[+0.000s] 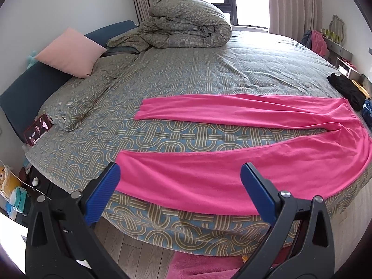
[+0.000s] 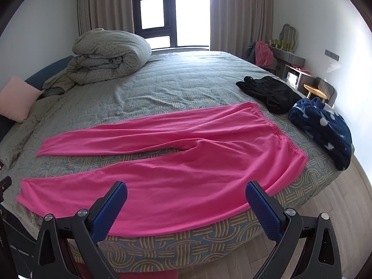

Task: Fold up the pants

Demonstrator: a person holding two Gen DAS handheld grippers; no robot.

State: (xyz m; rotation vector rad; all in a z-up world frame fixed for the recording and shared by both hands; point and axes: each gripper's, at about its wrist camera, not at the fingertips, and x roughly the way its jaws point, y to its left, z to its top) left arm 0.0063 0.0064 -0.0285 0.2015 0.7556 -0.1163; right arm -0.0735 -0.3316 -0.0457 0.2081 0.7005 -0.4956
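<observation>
Bright pink pants (image 1: 232, 176) (image 2: 176, 176) lie spread flat on the patterned bed, legs apart in a V, cuffs to the left and the gathered waistband (image 2: 279, 134) to the right. The near leg runs along the bed's front edge. My left gripper (image 1: 181, 176) hovers open over the near leg close to its cuff, blue pads wide apart with nothing between them. In the right wrist view my right gripper (image 2: 187, 200) also stands open above the near leg, toward the hip, holding nothing.
A rolled duvet (image 1: 188, 23) and a pink pillow (image 1: 72, 53) sit at the bed's far left. A black garment (image 2: 269, 93) and a navy spotted fleece (image 2: 325, 125) lie right of the waistband. A phone (image 1: 38, 129) rests on the left edge. Wooden floor (image 2: 313, 227) lies below.
</observation>
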